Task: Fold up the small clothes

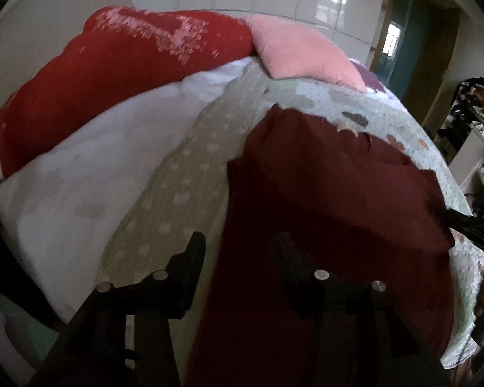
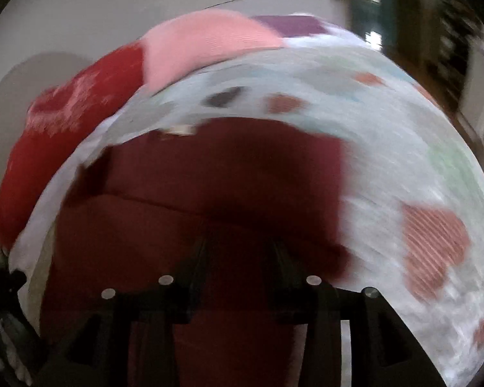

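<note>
A dark red garment [image 1: 332,200] lies flat on the bed, its collar with a pale label [image 1: 347,128] at the far end. My left gripper [image 1: 238,242] is open just above the garment's left edge, one finger over the dotted sheet, one over the cloth. In the right wrist view the same garment [image 2: 209,187] fills the middle, blurred by motion. My right gripper [image 2: 238,245] is open over the garment near its right side, holding nothing. The right gripper's tip [image 1: 461,222] shows at the garment's right edge in the left wrist view.
A patchwork quilt [image 1: 413,129] covers the bed's right side, a dotted beige sheet [image 1: 184,174] and a white blanket [image 1: 90,174] the left. A red pillow [image 1: 119,74] and a pink pillow [image 1: 303,51] lie at the head. Shelves [image 1: 480,148] stand right.
</note>
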Action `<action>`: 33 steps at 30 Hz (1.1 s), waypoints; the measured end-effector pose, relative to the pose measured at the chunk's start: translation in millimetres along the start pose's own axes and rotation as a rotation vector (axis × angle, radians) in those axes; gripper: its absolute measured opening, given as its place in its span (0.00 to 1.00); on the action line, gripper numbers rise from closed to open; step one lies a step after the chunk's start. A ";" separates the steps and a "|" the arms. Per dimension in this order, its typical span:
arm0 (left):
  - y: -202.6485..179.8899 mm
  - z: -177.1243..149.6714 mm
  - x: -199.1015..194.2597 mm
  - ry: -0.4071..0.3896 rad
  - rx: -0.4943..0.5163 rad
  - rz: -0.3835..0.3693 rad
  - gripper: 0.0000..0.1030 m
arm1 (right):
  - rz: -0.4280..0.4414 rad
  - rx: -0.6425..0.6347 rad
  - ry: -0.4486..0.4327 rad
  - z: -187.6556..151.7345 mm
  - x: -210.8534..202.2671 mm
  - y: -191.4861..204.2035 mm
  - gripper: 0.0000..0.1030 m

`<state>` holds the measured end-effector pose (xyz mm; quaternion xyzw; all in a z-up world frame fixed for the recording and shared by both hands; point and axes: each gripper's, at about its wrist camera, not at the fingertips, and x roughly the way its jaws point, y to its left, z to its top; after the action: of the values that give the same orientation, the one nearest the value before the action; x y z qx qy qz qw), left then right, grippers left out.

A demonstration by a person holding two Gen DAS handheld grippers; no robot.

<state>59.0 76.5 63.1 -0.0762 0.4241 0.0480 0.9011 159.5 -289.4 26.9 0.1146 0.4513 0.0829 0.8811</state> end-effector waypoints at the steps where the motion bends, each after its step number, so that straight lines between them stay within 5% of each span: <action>1: 1.1 -3.8 -0.9 0.006 -0.002 0.007 0.43 | 0.039 0.044 -0.018 -6.0 -11.4 -15.3 0.38; 4: 6.0 -12.9 3.4 0.032 -0.017 0.035 0.44 | -0.020 0.112 -0.069 -29.3 -47.1 -38.9 0.51; 9: 22.4 -31.5 14.3 0.099 -0.060 0.041 0.44 | 0.121 0.193 -0.023 -80.3 -69.9 -58.5 0.51; 13: 39.4 -41.6 16.5 0.121 -0.128 -0.048 0.47 | 0.233 0.229 0.031 -120.3 -67.0 -53.3 0.51; 16: 45.4 -46.7 13.4 0.123 -0.152 -0.139 0.58 | 0.287 0.227 0.034 -133.3 -69.6 -43.7 0.51; 22: 40.8 -66.0 9.1 0.164 -0.163 -0.279 0.59 | 0.393 0.262 0.062 -147.0 -63.9 -37.5 0.51; 27: 42.7 -81.0 1.8 0.175 -0.160 -0.305 0.35 | 0.444 0.259 0.078 -156.3 -62.8 -32.1 0.51; 33: 57.8 -97.4 4.4 0.207 -0.251 -0.417 0.34 | 0.533 0.224 0.165 -175.3 -60.1 -21.6 0.51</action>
<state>-20.7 116.1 -7.1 -0.2774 0.4800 -0.0945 0.8269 -17.2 -302.9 -31.7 0.3182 0.4818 0.2701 0.7705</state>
